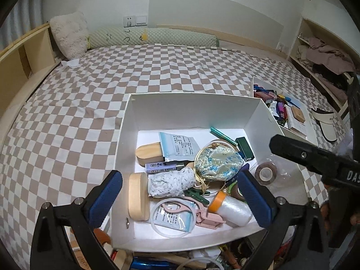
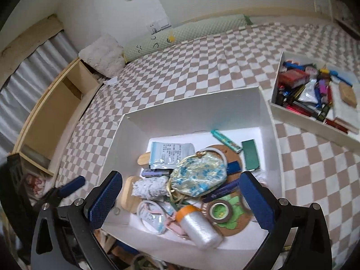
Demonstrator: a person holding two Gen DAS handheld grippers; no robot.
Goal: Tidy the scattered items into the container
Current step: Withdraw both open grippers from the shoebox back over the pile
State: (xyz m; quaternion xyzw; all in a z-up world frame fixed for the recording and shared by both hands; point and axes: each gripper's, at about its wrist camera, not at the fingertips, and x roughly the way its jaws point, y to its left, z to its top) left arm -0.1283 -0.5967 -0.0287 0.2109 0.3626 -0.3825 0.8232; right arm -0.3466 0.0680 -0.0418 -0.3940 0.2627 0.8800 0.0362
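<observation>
Two hand-held grippers hovered over the white box (image 1: 191, 110) on the checkered bed (image 1: 90, 94), both with jaws spread wide and nothing between them. The left hand-held gripper (image 1: 180, 193) and the right hand-held gripper (image 2: 181, 196) looked down into the box from its near edge, probably because more clutter lay just below that edge, mostly hidden. Inside, things lay piled toward the near side: a brocade pouch (image 2: 199, 176) on top of a packet (image 2: 169, 154), a tape roll (image 2: 220, 209), a thread spool (image 2: 198, 227), and wooden blocks (image 1: 138, 196) by the left wall. A second box (image 2: 315, 94), already full, sat well apart to the right. By my judgement the task was well along, with the next pick-up to come from the near heap.
</observation>
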